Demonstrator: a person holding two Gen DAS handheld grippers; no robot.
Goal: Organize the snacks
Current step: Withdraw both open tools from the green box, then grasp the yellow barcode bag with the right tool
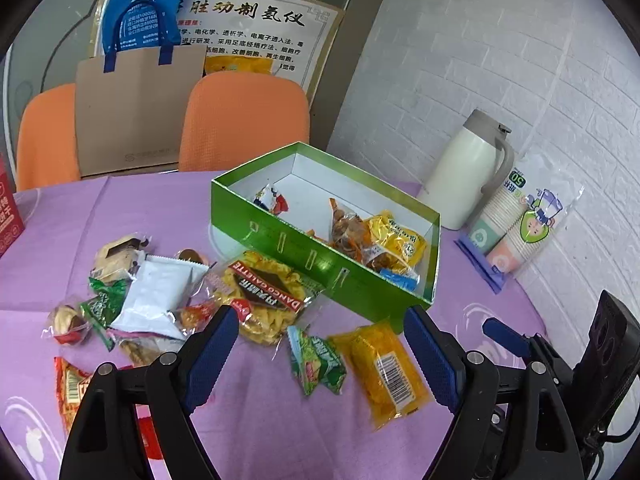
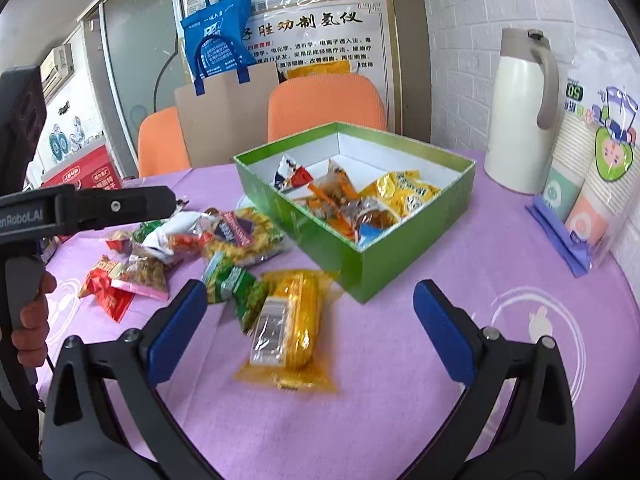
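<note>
The green box (image 2: 400,256) stands open on the purple tablecloth (image 2: 400,360), already holding several packets against its wall at about three o'clock — yellow, orange and blue wrappers among them. A loose heap of snacks (image 1: 160,300) lies on the cloth at nine o'clock of the box, apart from it. Nearer the operator, at roughly six o'clock of the box, rest the yellow corn packet (image 2: 290,320) and, just beside it at its nine o'clock, the green packet (image 2: 236,284); the two appear to touch. The right gripper (image 2: 310,328) hovers above the cloth with its jaws spread wide and nothing between them; the corn packet sits in the gap ahead of it. The left gripper (image 1: 320,344) is likewise spread wide and empty, facing the green packet and the round biscuit packet (image 1: 264,296). Judgement: the sorting is partly done, with the current step being an approach to the next loose item, most probably the corn packet. The next move would call for lowering the right jaws astride the packet's narrow width, closing firmly on the slippery film, then lifting clear of the box wall before release — a shallow pinch may slide off
</note>
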